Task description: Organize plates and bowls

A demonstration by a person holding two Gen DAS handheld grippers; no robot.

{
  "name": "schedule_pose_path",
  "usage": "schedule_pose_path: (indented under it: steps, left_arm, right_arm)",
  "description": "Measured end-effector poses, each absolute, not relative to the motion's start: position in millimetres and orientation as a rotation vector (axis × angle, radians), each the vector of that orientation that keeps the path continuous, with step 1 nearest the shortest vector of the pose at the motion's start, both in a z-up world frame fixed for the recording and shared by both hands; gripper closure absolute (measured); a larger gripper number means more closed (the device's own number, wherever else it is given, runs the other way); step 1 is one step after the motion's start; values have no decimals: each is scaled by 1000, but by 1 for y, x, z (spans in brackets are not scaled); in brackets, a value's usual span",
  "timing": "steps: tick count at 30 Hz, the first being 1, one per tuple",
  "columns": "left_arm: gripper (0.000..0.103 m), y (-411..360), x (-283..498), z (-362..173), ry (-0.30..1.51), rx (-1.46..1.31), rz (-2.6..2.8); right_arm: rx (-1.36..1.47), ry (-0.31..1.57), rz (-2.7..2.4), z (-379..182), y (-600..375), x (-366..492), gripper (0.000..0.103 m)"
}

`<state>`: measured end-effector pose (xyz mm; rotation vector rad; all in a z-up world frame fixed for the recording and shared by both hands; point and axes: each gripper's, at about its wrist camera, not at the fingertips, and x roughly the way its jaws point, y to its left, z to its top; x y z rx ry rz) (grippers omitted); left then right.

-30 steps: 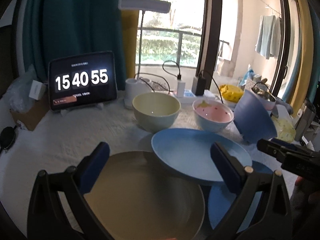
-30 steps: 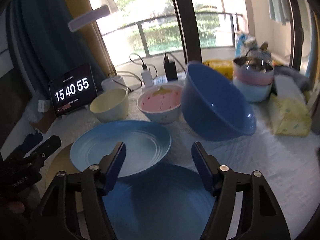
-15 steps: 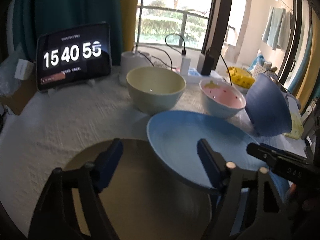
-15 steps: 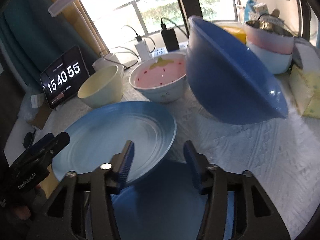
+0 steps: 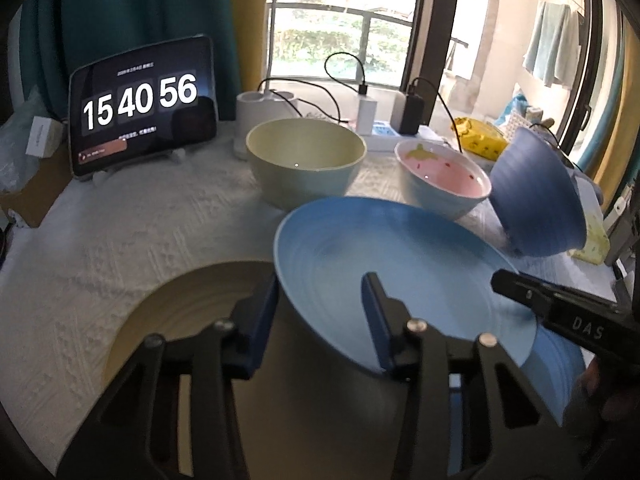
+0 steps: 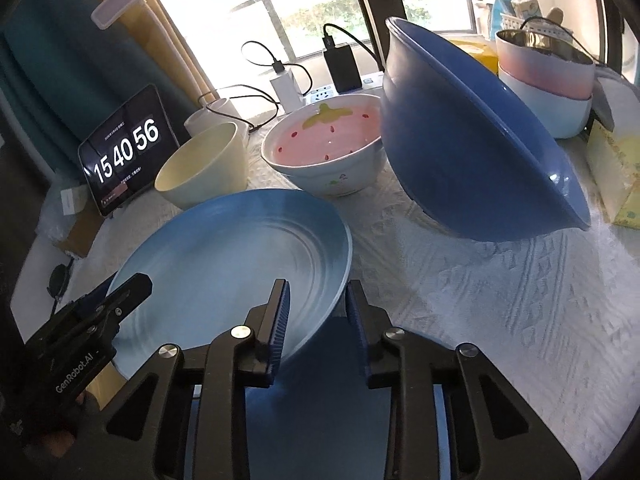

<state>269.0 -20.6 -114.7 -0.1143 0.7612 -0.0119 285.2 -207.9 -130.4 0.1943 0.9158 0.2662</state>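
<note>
A light blue plate (image 5: 384, 264) (image 6: 224, 248) lies tilted, resting on a tan plate (image 5: 192, 320) and a dark blue plate (image 6: 320, 400). My left gripper (image 5: 318, 320) straddles its near left rim; the jaws are closing and the pads stand clear of the rim. My right gripper (image 6: 318, 316) straddles the near right rim in the same way, jaws closing, a gap showing on each side. Behind the plate stand a cream bowl (image 5: 306, 168), a pink strawberry bowl (image 5: 440, 184) and a tilted dark blue bowl (image 6: 480, 152).
A tablet clock (image 5: 144, 104) stands at the back left, with chargers and cables (image 5: 368, 116) by the window. Stacked pink and white bowls (image 6: 548, 76) and a yellow tissue pack (image 6: 616, 176) sit at the right. A white quilted cloth (image 6: 500, 300) covers the table.
Both grippers have come down and forward onto the light blue plate's near rim. Both pairs of jaws have narrowed from wide apart to a small gap around the rim.
</note>
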Motion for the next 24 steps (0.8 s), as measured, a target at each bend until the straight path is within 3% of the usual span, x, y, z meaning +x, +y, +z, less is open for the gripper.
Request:
schedule_pose_path:
  steps: [5,24]
  left_arm:
    - [59,-20,259,-113,768,-117,-23]
    - [59,-27,222,-95,715,-106,-57]
  right_arm:
    - [176,902,243,-126,-207,276,80]
    - [155,834,230,-98,-210,233,80]
